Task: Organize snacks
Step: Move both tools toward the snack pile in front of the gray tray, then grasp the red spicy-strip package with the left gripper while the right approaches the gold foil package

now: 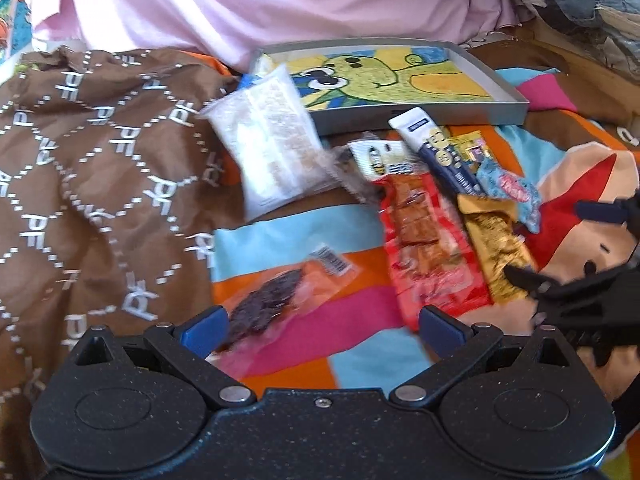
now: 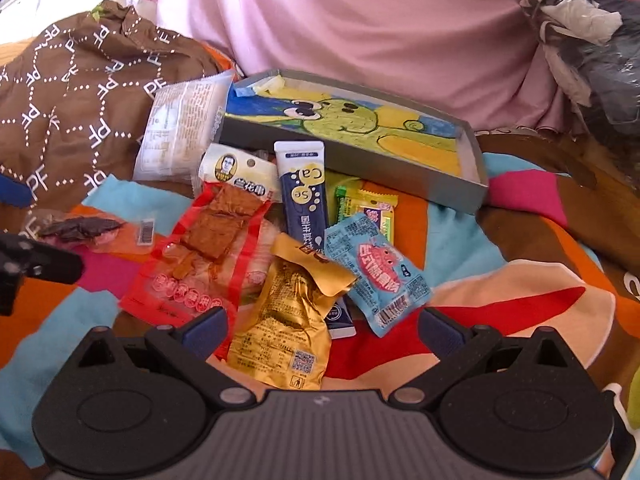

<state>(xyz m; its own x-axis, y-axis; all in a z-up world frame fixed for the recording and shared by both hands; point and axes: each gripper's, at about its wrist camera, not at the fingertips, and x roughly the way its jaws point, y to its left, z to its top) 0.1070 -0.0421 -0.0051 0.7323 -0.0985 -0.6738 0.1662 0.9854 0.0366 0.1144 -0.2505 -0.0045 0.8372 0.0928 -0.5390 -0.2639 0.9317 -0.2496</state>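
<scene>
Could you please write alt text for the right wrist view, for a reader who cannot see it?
An open right gripper hovers over a gold snack packet in a pile of wrapped snacks on a colourful blanket. Behind the pile lies a shallow grey tray lined with a cartoon drawing.

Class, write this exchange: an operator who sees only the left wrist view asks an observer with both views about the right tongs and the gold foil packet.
Operator: Are the right tongs open?
Observer: Yes. The right tongs are open. The near end of the crinkled gold foil packet lies between their fingers, not gripped.
Operator: Is anything lying under that packet?
Observer: The dark blue and white tube runs beneath it. Its far end pokes out beside the light blue plastic packet.
</scene>
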